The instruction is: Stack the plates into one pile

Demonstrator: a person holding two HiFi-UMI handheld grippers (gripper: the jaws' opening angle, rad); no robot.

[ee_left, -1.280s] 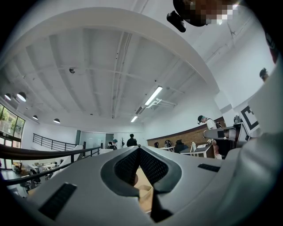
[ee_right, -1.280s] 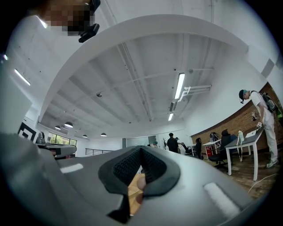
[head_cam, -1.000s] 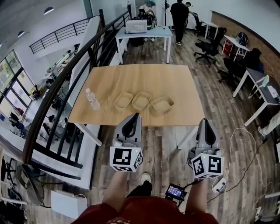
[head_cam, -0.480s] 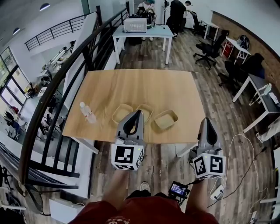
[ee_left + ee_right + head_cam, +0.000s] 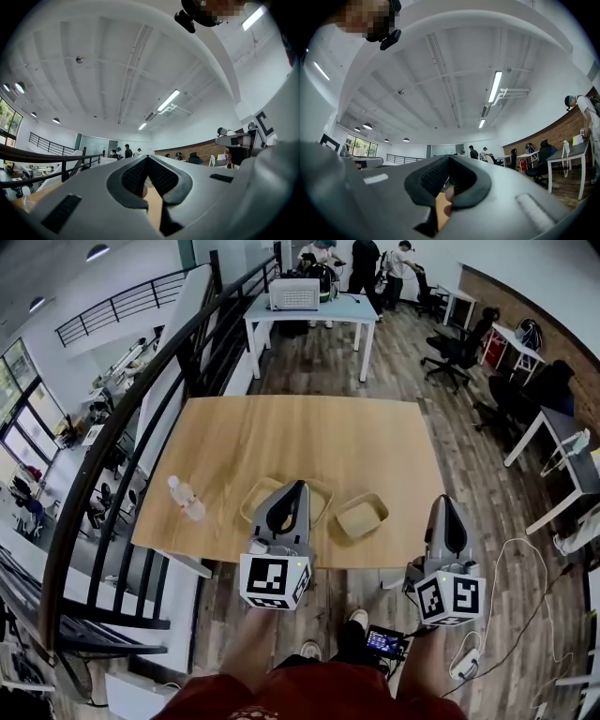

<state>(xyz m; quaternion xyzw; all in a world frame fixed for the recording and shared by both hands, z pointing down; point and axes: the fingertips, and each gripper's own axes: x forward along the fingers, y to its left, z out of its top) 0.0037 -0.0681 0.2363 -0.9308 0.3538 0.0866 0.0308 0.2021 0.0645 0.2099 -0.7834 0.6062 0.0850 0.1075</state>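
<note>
Three tan shallow plates lie in a row near the front edge of the wooden table (image 5: 300, 432). The right plate (image 5: 362, 516) shows in full. The left plate (image 5: 253, 499) and the middle plate (image 5: 322, 493) are partly hidden behind my left gripper (image 5: 297, 487). That gripper is shut and empty, held level over the table's front edge. My right gripper (image 5: 443, 502) is shut and empty too, off the table's front right corner. The left gripper view shows shut jaws (image 5: 147, 160) with the tabletop beyond. The right gripper view shows the same (image 5: 449, 160).
A clear water bottle (image 5: 186, 499) lies at the table's front left. A dark stair railing (image 5: 141, 399) runs along the left. A white table (image 5: 314, 310) with a box stands behind, with office chairs (image 5: 459, 338) and desks to the right. People stand far back.
The table has come closer in the head view. Both grippers have moved forward toward it, and the left one now overlaps the left and middle plates. Both stay shut.
</note>
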